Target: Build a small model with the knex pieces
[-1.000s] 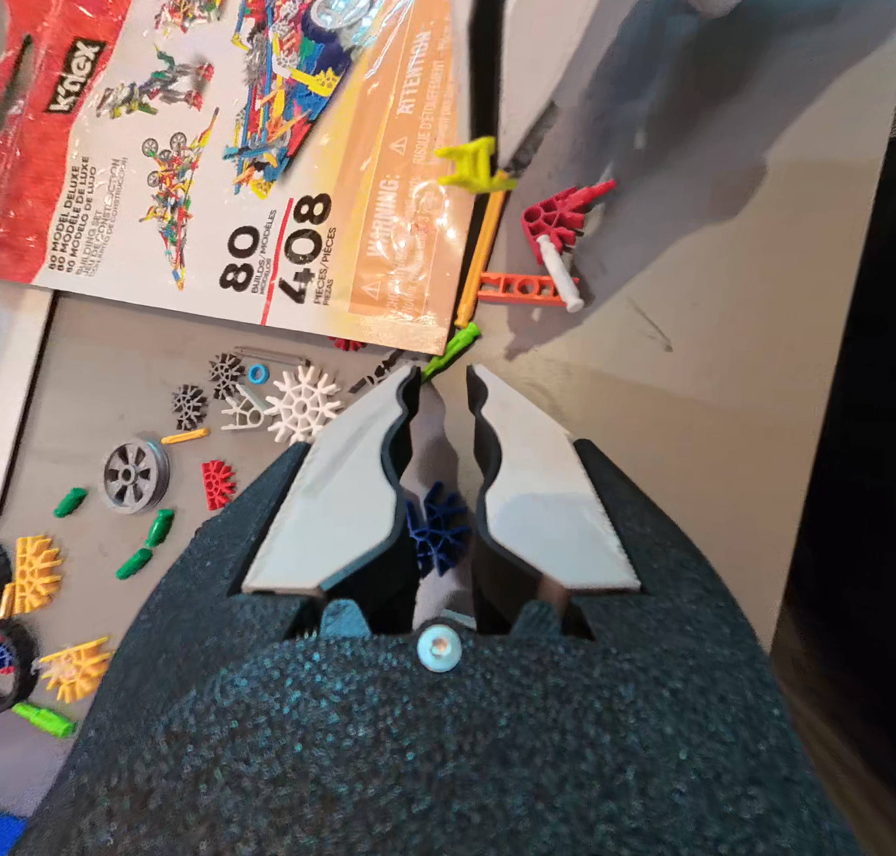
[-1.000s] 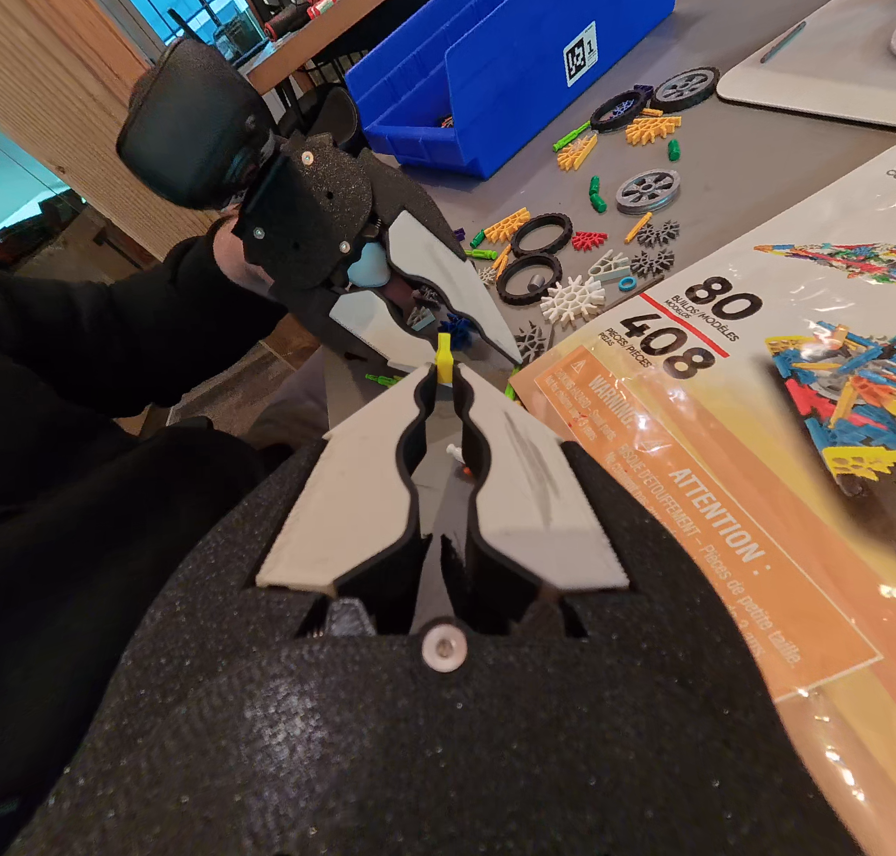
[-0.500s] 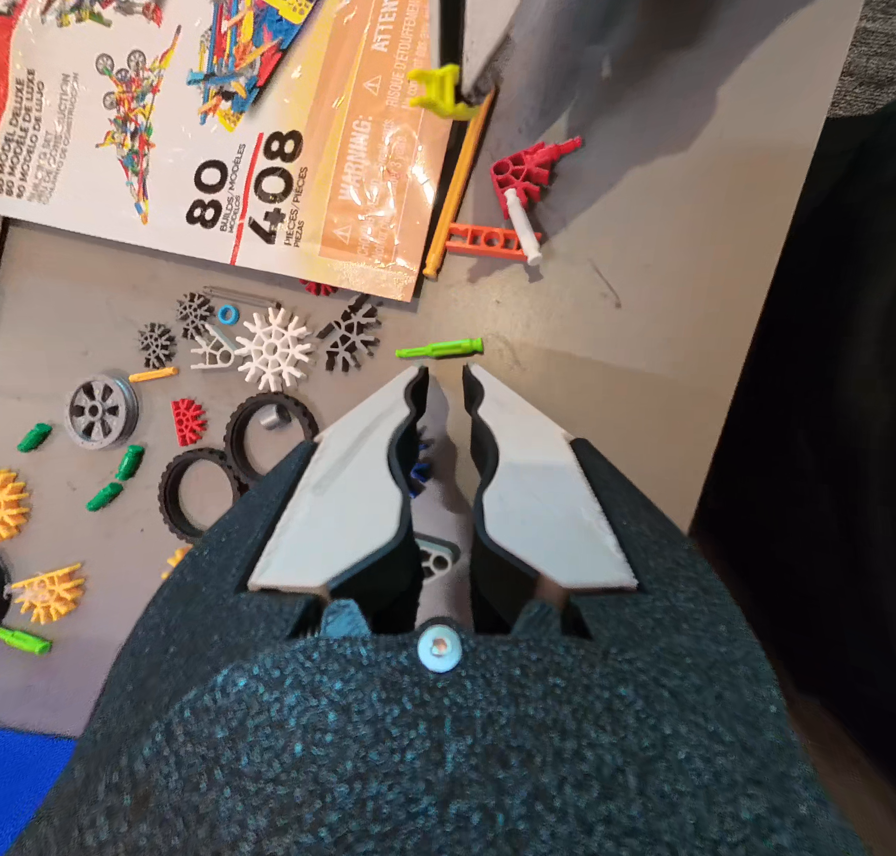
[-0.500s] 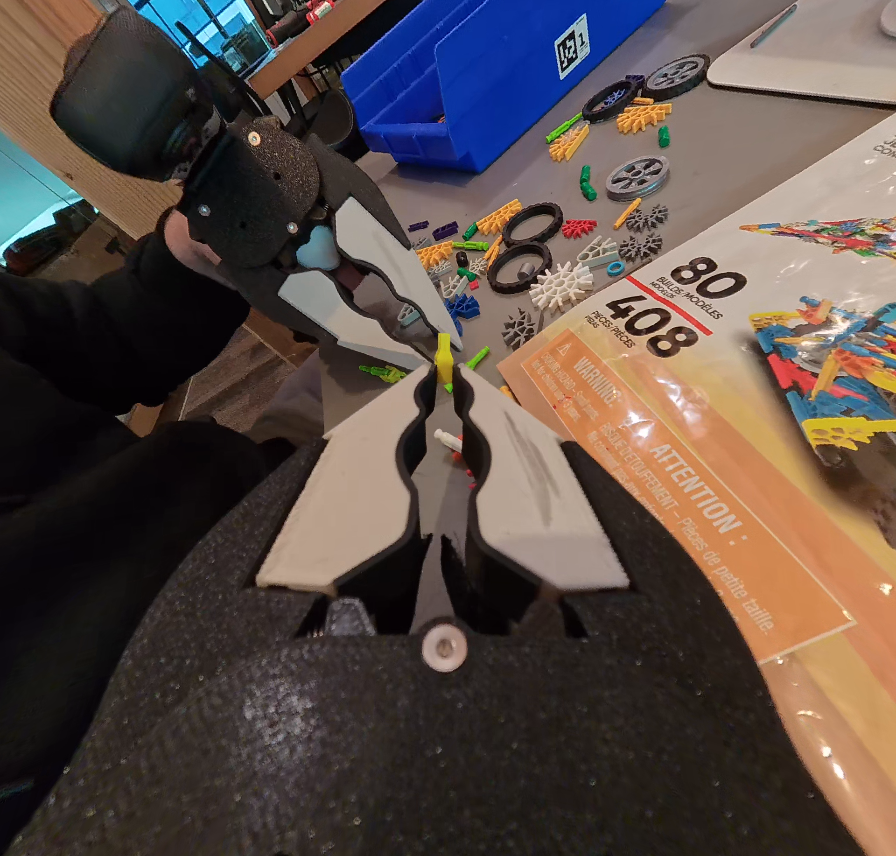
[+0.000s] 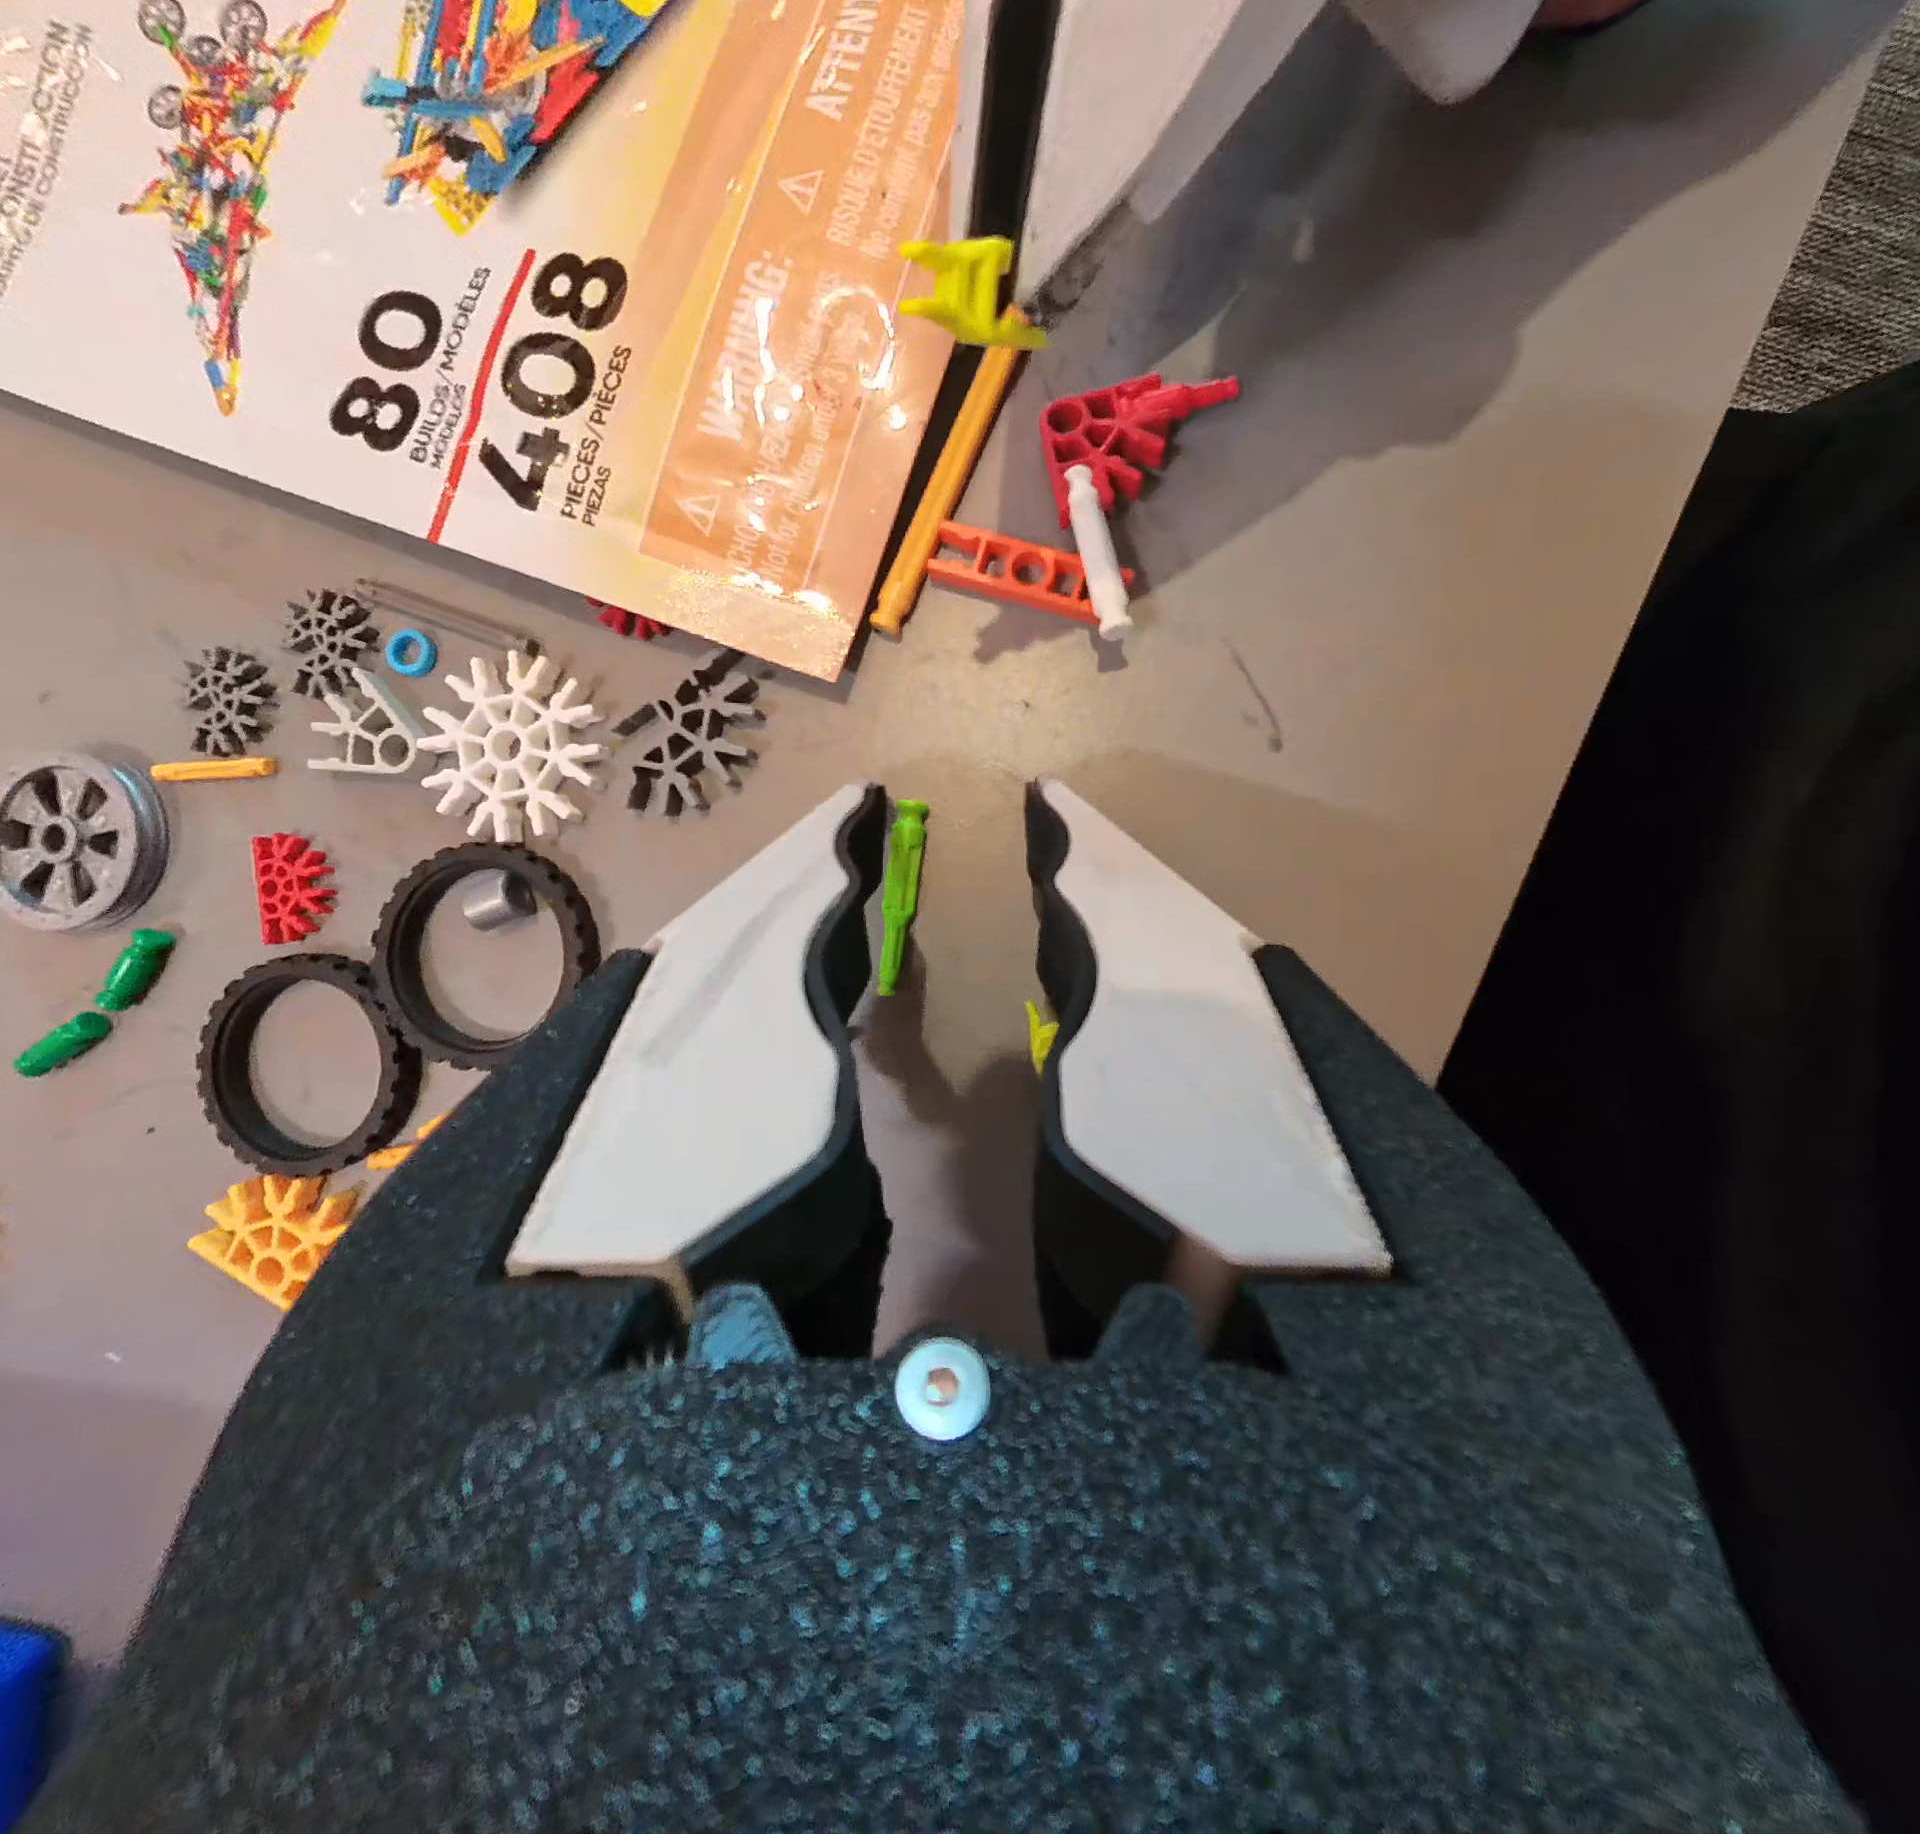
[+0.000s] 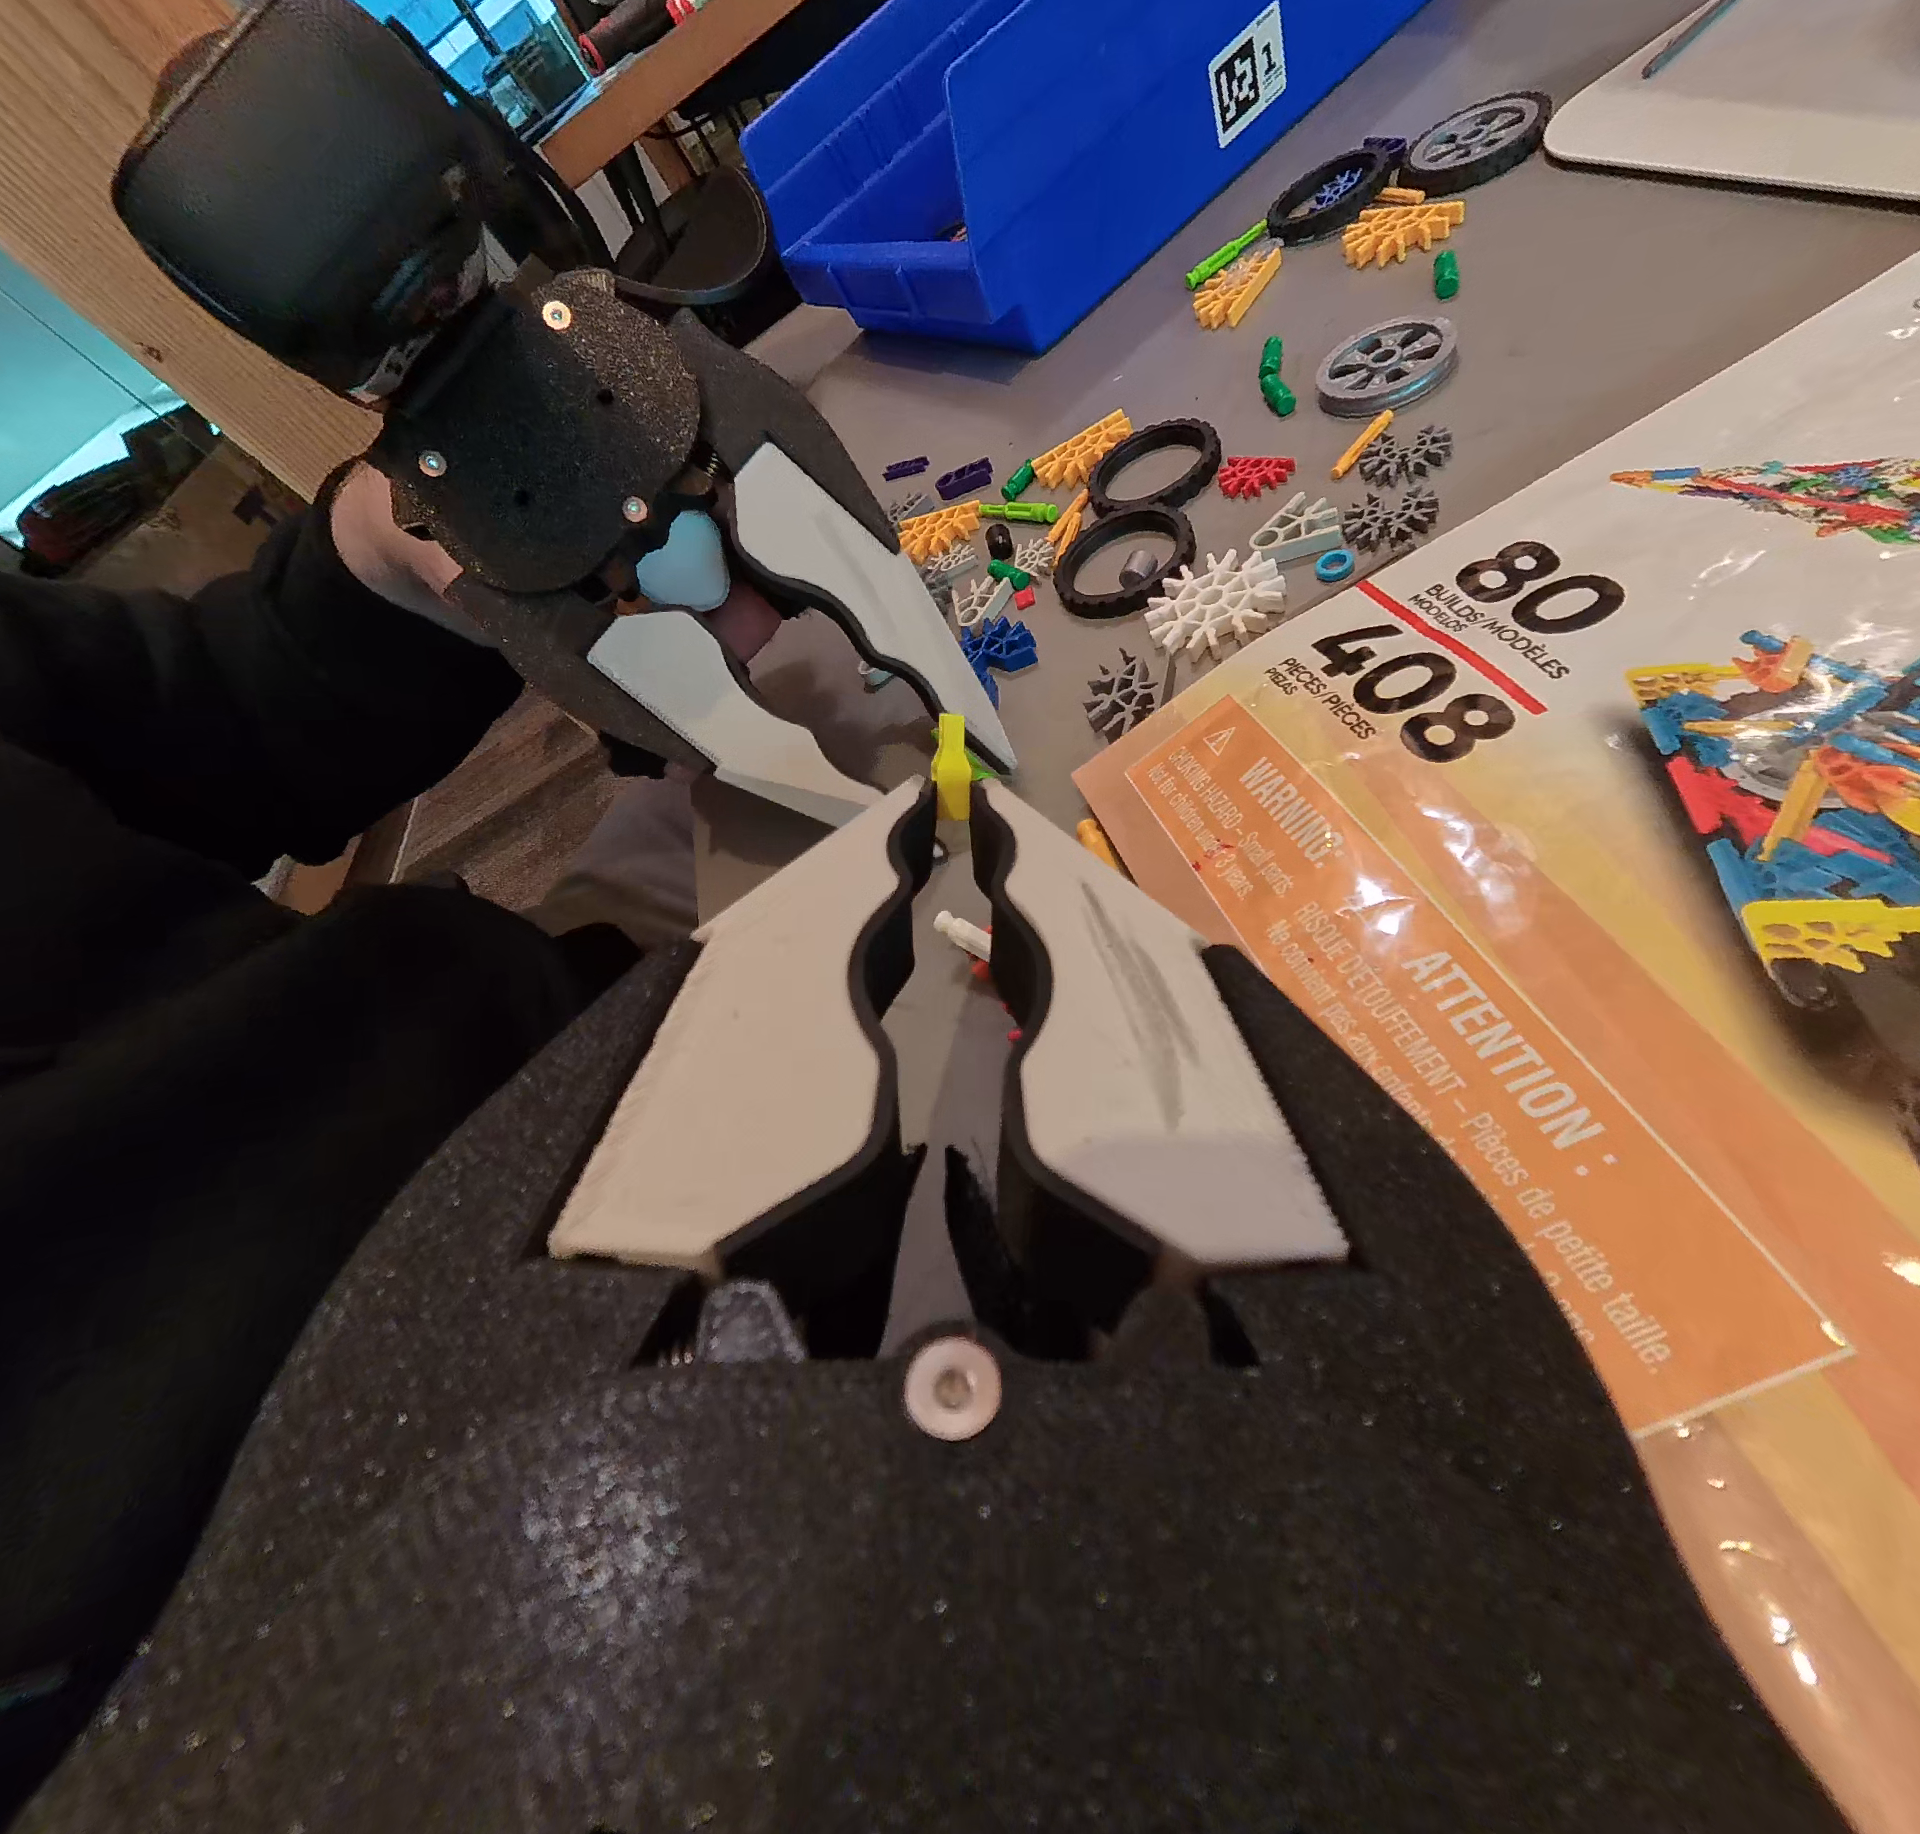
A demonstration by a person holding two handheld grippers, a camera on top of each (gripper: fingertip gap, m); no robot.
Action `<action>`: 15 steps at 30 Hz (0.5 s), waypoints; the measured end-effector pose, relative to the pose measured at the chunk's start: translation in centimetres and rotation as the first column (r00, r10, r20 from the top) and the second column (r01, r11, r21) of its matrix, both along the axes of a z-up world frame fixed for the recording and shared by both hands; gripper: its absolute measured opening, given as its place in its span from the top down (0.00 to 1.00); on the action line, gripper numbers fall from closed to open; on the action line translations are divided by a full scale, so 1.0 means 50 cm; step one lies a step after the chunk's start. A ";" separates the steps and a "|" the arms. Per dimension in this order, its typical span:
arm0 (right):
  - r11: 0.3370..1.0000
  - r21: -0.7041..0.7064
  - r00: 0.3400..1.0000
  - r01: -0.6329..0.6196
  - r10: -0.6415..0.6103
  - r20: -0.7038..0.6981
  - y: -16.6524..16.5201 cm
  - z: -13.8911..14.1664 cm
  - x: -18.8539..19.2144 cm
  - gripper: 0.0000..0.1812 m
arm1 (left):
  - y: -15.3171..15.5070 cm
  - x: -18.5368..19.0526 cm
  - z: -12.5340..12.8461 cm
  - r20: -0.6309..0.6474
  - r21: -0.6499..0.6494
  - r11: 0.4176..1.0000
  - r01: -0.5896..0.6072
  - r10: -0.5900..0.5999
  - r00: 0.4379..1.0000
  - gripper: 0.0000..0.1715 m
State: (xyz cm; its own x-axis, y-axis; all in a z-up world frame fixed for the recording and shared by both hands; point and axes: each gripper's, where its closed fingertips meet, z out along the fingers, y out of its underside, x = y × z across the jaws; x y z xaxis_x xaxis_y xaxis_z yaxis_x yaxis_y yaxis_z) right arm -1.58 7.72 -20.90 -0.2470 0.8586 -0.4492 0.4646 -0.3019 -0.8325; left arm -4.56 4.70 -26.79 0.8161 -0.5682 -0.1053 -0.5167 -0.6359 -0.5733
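Note:
My left gripper (image 5: 954, 797) is open, low over the grey table (image 5: 1299, 849). A light green rod (image 5: 902, 891) lies between its fingers, close to the left one. My right gripper (image 6: 951, 797) is shut on a small yellow connector (image 6: 951, 761), which also shows in the left wrist view (image 5: 966, 288). It holds this just above the table by the corner of a printed plastic parts bag (image 6: 1455, 901). In the right wrist view, the left gripper's fingers (image 6: 831, 579) point at the yellow connector.
A red connector (image 5: 1107, 428), white rod (image 5: 1096, 553), orange connector (image 5: 1013, 569) and orange rod (image 5: 945, 475) lie by the bag's corner. Tyres (image 5: 483, 943), a white snowflake connector (image 5: 509, 745), a grey wheel (image 5: 78, 839) and several small pieces lie to the left. A blue bin (image 6: 1091, 122) stands behind. There is about 8 cm between the tips of the two grippers. My left gripper's tips are some 15 cm from the grey wheel (image 5: 78, 839). My right wrist view (image 6: 1375, 368) looks at it from another angle.
My left gripper has opened wider and moved so that the green rod now lies between its fingers. My right gripper still holds the yellow connector in about the same place.

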 end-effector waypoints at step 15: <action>1.000 0.001 1.000 -0.011 0.011 0.000 0.000 -0.001 -0.001 0.98 | -0.029 -0.040 -0.005 -0.071 -0.069 0.998 -0.002 -0.003 0.997 0.95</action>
State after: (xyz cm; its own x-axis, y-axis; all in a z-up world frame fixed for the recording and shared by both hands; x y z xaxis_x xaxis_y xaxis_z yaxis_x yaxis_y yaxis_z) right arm -1.64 7.74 -20.97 -0.2564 0.8562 -0.4485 0.4682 -0.2959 -0.8326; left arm -6.55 3.26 -27.03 0.8078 -0.5763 -0.1238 -0.5548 -0.6725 -0.4899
